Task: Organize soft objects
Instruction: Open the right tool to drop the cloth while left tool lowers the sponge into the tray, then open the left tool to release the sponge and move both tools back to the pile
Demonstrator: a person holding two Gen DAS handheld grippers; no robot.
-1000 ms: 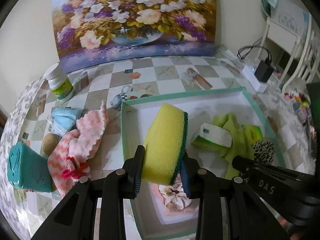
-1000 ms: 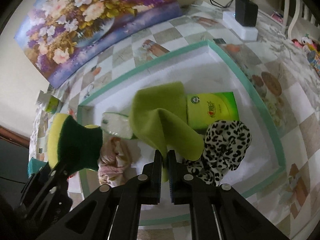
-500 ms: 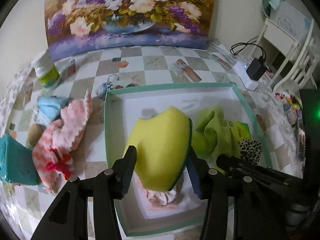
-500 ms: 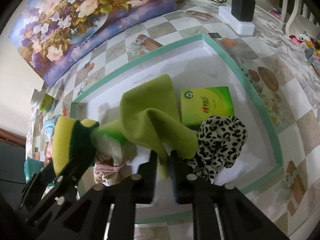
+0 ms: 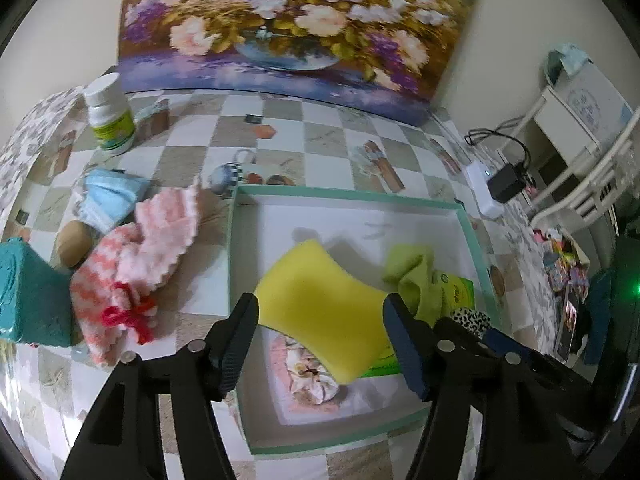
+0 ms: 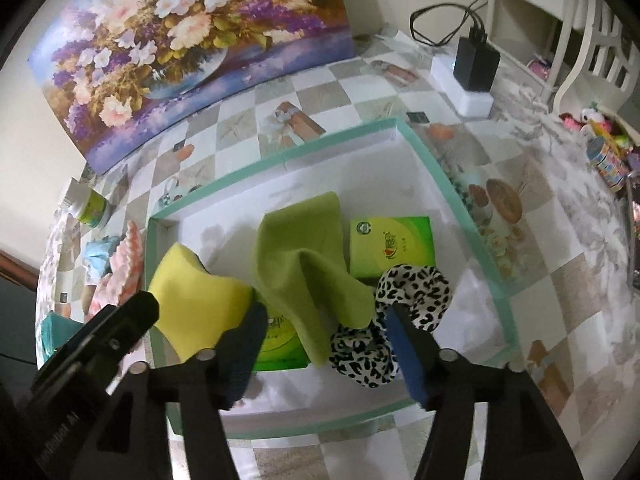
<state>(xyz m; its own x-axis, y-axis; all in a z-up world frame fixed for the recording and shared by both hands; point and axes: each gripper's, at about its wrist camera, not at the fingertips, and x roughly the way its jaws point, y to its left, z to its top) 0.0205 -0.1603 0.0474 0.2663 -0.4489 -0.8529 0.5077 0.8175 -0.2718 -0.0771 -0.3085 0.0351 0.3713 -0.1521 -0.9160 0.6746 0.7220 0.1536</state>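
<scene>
A white tray with a teal rim (image 5: 344, 194) (image 6: 472, 232) holds a yellow sponge (image 5: 324, 304) (image 6: 196, 304), a green cloth (image 5: 412, 276) (image 6: 304, 256), a leopard scrunchie (image 6: 400, 312) (image 5: 470, 316), green tissue packs (image 6: 392, 246) and a pink floral cloth (image 5: 308, 372). My left gripper (image 5: 324, 332) is open, its jaws wide on either side of the sponge, which lies in the tray. My right gripper (image 6: 326, 344) is open above the green cloth's near end and the scrunchie.
Left of the tray lie a pink checked cloth (image 5: 136, 256), a blue mask (image 5: 110, 196), a teal block (image 5: 28, 296), a brown round object (image 5: 72, 248) and a white bottle (image 5: 108, 114). A flower painting (image 5: 288, 28) stands behind. A power strip with charger (image 6: 472, 72) lies at the right.
My left gripper opened and let go of the yellow sponge, which now lies flat in the tray. My right gripper opened and let go of the green cloth.
</scene>
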